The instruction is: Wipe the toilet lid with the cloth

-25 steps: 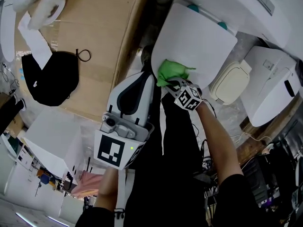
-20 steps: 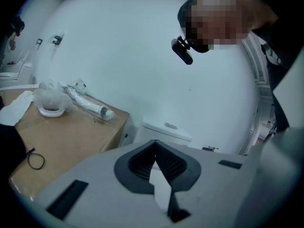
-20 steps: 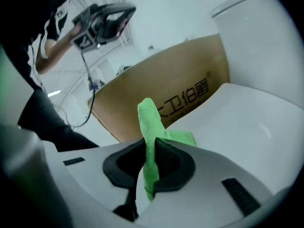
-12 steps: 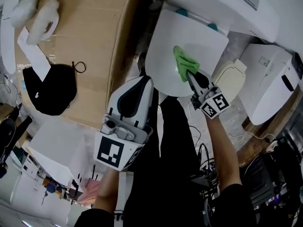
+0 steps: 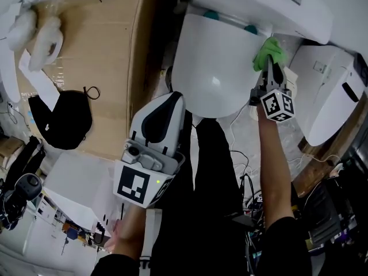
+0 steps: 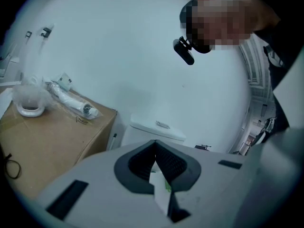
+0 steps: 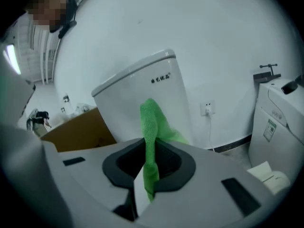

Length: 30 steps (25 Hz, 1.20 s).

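Note:
The white toilet lid [image 5: 210, 68] lies shut below the tank [image 5: 259, 4]. A green cloth [image 5: 269, 53] sits at the lid's back right edge, next to the tank. My right gripper [image 5: 268, 63] is shut on it, its marker cube nearer me. In the right gripper view the cloth [image 7: 152, 127] sticks up out of the right gripper [image 7: 149, 153], with the tank [image 7: 142, 96] behind. My left gripper [image 5: 172, 99] hangs in front of the lid's near edge, apart from it, shut and holding nothing [image 6: 154, 151].
A large cardboard box [image 5: 98, 56] stands left of the toilet, with a black bag [image 5: 60, 119] and plastic-wrapped parts [image 5: 40, 33] on it. Another white toilet unit [image 5: 330, 91] stands to the right. Cables [image 5: 247, 183] lie on the floor near the person's legs.
My right gripper has carried the green cloth from the lid's near edge across the lid to its back right corner by the tank. The left gripper has stayed where it was.

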{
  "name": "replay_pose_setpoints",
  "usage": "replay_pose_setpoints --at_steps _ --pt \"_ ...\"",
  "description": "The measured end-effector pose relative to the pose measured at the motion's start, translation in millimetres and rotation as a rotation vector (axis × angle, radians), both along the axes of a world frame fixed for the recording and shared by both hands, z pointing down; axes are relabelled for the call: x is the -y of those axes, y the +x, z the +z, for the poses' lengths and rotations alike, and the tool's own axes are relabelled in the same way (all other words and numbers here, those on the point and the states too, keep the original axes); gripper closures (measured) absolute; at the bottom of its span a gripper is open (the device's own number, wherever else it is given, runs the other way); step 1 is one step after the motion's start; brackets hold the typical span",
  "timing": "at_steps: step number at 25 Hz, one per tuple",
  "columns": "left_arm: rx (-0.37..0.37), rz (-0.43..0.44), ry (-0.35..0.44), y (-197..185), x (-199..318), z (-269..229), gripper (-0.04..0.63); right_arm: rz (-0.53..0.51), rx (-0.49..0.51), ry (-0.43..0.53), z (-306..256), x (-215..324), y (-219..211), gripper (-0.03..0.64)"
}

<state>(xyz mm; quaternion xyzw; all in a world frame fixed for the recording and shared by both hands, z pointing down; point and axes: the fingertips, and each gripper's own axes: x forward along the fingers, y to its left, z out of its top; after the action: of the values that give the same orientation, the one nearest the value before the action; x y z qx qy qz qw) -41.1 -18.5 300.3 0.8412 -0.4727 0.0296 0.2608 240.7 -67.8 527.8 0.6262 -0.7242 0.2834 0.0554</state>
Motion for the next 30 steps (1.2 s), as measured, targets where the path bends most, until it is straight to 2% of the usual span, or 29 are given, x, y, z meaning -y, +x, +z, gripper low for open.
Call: replay_pose_setpoints --at_steps 5,11,17,20,25,30 --pt "-0.002 0.009 -0.004 2 6 1 0.588 -0.046 -0.066 -0.146 63 7 -6 0.566" --pt "-0.016 0.019 -0.026 2 8 4 0.588 -0.103 -0.035 -0.269 111 9 -28 0.565" --pt "-0.023 0.017 -0.028 -1 7 7 0.588 -0.095 -0.040 -0.279 116 16 -38 0.566" --pt "-0.029 0.015 -0.041 -2 6 10 0.588 -0.126 -0.061 -0.268 116 22 -45 0.566" --pt "-0.031 -0.006 -0.028 -8 6 10 0.588 -0.307 -0.118 -0.260 115 32 -74 0.566" --pt "-0.043 -0.028 -0.017 -11 3 8 0.588 -0.535 -0.243 -0.246 116 28 -97 0.566"
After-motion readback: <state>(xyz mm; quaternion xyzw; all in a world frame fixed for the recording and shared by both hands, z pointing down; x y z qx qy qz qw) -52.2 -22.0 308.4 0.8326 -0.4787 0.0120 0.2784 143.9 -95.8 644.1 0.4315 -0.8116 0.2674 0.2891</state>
